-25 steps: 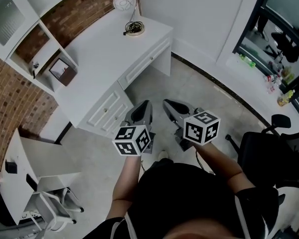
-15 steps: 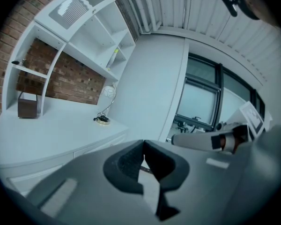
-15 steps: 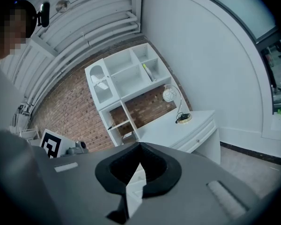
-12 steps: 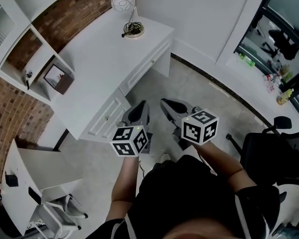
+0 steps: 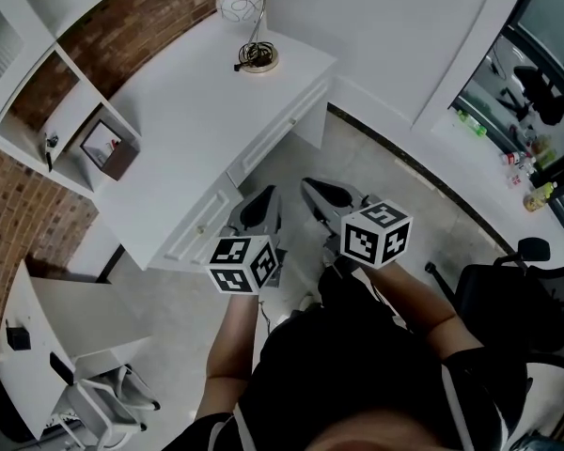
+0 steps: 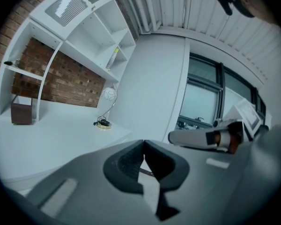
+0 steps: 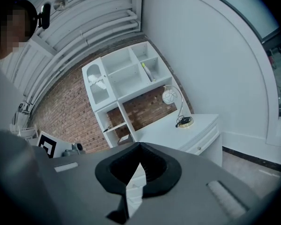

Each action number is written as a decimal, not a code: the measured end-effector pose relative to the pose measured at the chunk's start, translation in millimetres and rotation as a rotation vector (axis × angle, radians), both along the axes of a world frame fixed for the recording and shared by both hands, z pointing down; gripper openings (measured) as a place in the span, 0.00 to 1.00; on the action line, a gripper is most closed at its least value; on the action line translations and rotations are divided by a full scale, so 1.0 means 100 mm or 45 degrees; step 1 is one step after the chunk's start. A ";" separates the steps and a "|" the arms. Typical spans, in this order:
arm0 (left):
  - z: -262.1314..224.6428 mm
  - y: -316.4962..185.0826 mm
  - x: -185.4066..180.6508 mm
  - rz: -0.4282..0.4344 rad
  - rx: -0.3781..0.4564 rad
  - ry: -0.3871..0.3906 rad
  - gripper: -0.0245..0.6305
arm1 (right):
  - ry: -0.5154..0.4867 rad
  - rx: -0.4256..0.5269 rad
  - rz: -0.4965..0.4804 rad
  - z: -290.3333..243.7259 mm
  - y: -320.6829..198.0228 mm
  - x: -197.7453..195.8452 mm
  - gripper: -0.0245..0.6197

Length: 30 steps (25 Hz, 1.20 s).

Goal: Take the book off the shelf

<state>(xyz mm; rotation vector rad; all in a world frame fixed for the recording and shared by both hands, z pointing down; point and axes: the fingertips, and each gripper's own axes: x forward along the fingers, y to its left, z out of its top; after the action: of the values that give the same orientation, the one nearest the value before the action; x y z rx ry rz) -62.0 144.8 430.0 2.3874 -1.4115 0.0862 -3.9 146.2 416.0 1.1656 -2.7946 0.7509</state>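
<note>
The white shelf unit (image 7: 124, 86) stands on the desk against the brick wall. A thin yellow-green book (image 7: 145, 71) stands upright in one of its upper compartments; it also shows as the book (image 6: 114, 57) in the left gripper view. My left gripper (image 5: 260, 207) and right gripper (image 5: 321, 195) are side by side in front of my body, over the floor near the desk's drawers. Both are far from the shelf. The left gripper (image 6: 144, 142) and the right gripper (image 7: 140, 145) have their jaws shut, tips touching, nothing between them.
A white desk (image 5: 193, 111) carries a globe lamp (image 5: 242, 0). A brown box (image 5: 108, 148) sits in a low shelf compartment. A black office chair (image 5: 508, 299) is at my right, a small white table (image 5: 52, 322) and a white chair (image 5: 108, 397) at my left.
Both grippers stay shut and keep their place in front of my body. The desk and shelf have shifted slightly in the head view.
</note>
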 end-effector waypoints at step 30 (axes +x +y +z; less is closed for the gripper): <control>-0.19 -1.89 0.73 -0.164 0.063 -0.058 0.05 | -0.047 0.073 -0.221 -0.22 -1.93 0.60 0.04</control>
<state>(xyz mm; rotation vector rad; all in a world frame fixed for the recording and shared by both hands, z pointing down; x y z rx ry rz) 11.2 -43.9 411.0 2.3400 -1.6021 0.0734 56.3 -47.2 394.0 0.9094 -2.9172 0.6893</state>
